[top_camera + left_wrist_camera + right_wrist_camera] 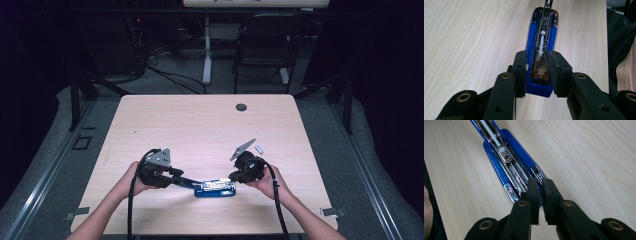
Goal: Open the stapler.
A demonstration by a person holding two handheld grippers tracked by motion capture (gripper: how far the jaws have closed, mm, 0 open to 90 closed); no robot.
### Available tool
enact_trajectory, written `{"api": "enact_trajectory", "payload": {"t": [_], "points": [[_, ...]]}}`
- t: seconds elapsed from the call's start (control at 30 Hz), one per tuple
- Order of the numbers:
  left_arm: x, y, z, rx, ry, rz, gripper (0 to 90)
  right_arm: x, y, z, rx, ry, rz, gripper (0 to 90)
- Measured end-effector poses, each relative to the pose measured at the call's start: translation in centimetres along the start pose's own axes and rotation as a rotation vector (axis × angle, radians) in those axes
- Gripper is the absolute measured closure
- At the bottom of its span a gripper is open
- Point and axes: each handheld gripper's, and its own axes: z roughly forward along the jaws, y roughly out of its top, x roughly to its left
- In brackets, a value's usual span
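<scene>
A blue stapler [216, 188] lies on the pale wooden table [200, 125], near the edge closest to the person, between the two hands. It is opened up: its metal staple channel lies bare along the top, with a white pusher strip running down the middle.

The left gripper [186, 181] reaches in from the left and its jaws are clamped on the stapler's rear end. In the left gripper view the two black pads press against both blue side walls of the stapler [541, 47], which stretches away from the left gripper [537, 75] along the table [474, 37].

The right gripper [234, 176] sits at the stapler's other end. In the right gripper view its jaws are nearly closed, with only a narrow slit between them and nothing in that slit; the right gripper [539, 187] has its tips hovering just over the front end of the stapler [506, 157], by the chrome base plate (whether they touch the metal is not clear).

Farther right on the table lies a small pale grey block [259, 148], apart from the stapler. A dark round grommet [241, 107] sits near the table's far edge.
</scene>
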Motion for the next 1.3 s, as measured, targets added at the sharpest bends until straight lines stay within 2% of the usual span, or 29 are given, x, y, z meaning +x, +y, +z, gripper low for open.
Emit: {"api": "enact_trajectory", "payload": {"t": [0.23, 0.37, 0.43, 0.73, 0.83, 1.13, 1.2, 1.23, 1.3], "points": [[-0.1, -0.8, 0.2, 0.002, 0.005, -0.019, 69.4, 0.1, 0.0, 0.6, 0.023, 0.001, -0.006, 84.1], [-0.1, -1.5, 1.0, 0.061, 0.029, -0.01, 70.9, 0.1, 0.0, 0.7, 0.025, 0.003, -0.004, 83.7], [0.0, -1.8, 1.4, 0.081, 0.03, -0.019, 71.0, 0.1, 0.1, 0.8, 0.032, 0.003, -0.005, 83.4], [0.4, -2.6, 2.6, 0.121, 0.006, -0.027, 70.7, 0.1, 0.1, 0.8, 0.036, 0.005, -0.008, 83.4], [0.5, -2.7, 2.7, 0.116, -0.001, -0.034, 70.6, 0.1, 0.2, 0.8, 0.045, -0.003, -0.018, 83.4], [0.9, -3.2, 2.9, 0.082, -0.027, -0.052, 70.6, 0.0, 0.2, 0.8, 0.04, 0.009, -0.004, 83.2], [0.9, -3.1, 2.8, 0.097, -0.011, -0.046, 70.6, -0.1, 0.2, 0.8, 0.045, 0.015, -0.005, 83.0], [1.0, -3.2, 2.9, 0.081, -0.032, -0.051, 70.6, -0.1, 0.2, 0.8, 0.043, 0.013, -0.002, 82.5], [0.9, -3.2, 3.0, 0.079, -0.025, -0.049, 70.6, -0.1, 0.2, 0.7, 0.037, 0.014, 0.004, 80.5]]}}
